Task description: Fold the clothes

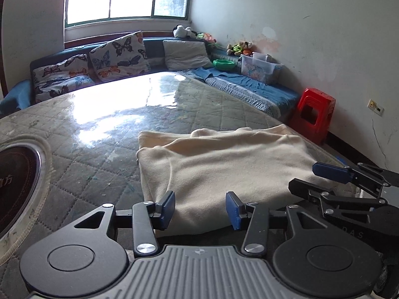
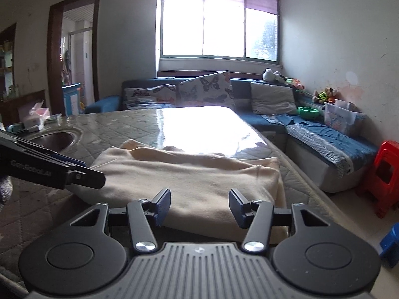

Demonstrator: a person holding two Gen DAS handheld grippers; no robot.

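Cream garment [image 1: 224, 164], partly folded, lies flat at the near edge of the quilted table [image 1: 99, 134]. Left gripper [image 1: 200, 210] and right gripper [image 2: 200, 208] both wide open, empty, at garment's near hem. Red stool [image 1: 313, 114] beyond table's right side.

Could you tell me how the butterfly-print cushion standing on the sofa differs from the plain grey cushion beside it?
The butterfly-print cushion is pale with dark and orange butterflies; the grey cushion has no pattern. The butterfly-print cushion stands taller and more upright against the sofa back, while the grey cushion sits lower and slumps. The butterfly-print cushion has a second patterned cushion beside it; the grey cushion sits nearer the corner. Both are squarish and lean on the blue sofa under the window.
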